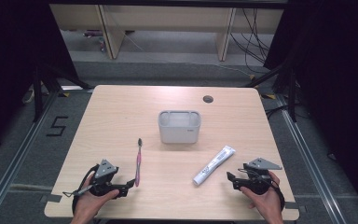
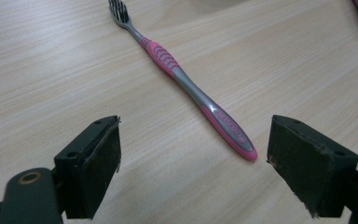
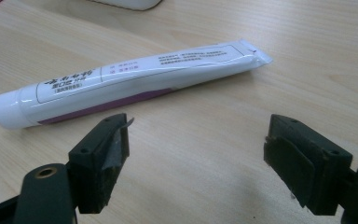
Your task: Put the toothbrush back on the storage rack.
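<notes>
Both grippers wide open and empty, one at the toothbrush, one at the toothpaste tube.

We see the left gripper (image 1: 129, 183) near the desk's (image 1: 121, 116) front left corner, jaws spread wide, holding nothing; just ahead of it lies the toothbrush (image 2: 186, 79), flat on the wood, its pink and grey handle end nearest the jaws, its dark bristled head pointing toward the far edge. The right gripper (image 1: 230, 177) sits near the front right corner, likewise wide and empty, with the toothpaste tube (image 3: 121, 81) just beyond it: white with a purple stripe, printed label, capped end nearer the front edge, crimped end toward the far edge. At the desk's middle stands a pale grey holder (image 1: 179, 126), its compartments looking empty from the high view. A round cable hole (image 1: 208, 99) sits near the far edge.
</notes>
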The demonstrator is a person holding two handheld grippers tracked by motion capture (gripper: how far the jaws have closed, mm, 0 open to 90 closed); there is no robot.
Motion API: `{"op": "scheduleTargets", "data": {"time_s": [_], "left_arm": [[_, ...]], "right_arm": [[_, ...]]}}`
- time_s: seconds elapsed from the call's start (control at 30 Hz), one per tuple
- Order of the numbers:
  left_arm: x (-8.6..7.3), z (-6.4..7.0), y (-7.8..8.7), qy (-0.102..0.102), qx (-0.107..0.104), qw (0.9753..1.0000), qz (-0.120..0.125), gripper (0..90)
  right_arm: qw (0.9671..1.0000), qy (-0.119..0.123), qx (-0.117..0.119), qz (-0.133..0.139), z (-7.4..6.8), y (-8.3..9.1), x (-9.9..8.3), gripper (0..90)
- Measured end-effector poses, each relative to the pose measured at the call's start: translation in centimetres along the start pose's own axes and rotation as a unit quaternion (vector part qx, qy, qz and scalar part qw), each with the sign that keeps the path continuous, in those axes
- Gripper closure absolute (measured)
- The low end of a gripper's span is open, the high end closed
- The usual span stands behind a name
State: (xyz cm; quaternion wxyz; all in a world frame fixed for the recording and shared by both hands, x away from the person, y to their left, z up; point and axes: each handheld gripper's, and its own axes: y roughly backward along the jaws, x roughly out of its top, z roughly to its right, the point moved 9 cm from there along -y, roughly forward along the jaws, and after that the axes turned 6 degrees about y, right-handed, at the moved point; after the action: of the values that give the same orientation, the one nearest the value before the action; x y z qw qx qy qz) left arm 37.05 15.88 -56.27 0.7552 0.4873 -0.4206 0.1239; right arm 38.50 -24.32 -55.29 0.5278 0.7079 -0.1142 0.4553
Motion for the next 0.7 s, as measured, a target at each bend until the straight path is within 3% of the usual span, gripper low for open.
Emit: {"op": "scheduleTargets", "data": {"time_s": [0.53, 0.63, 0.67, 0.7], "left_arm": [[2.6, 0.3, -1.9, 0.002, 0.001, 1.0000, -0.003, 20.6], [3.2, 0.1, -2.4, -0.003, 0.000, 1.0000, -0.003, 22.2], [3.4, 0.0, -2.6, -0.003, 0.001, 1.0000, -0.006, 23.1], [3.4, 0.0, -2.6, -0.003, 0.001, 1.0000, -0.006, 24.2]], "right_arm": [[0.9999, 0.008, 0.002, 0.009, 0.1, 0.2, 0.2, 24.4], [1.0000, -0.002, 0.003, 0.002, -0.2, 0.3, 0.1, 24.3], [0.9997, 0.020, -0.007, 0.009, 0.2, 0.1, 0.2, 24.3], [0.9997, 0.020, -0.007, 0.009, 0.2, 0.1, 0.2, 24.3]]}}
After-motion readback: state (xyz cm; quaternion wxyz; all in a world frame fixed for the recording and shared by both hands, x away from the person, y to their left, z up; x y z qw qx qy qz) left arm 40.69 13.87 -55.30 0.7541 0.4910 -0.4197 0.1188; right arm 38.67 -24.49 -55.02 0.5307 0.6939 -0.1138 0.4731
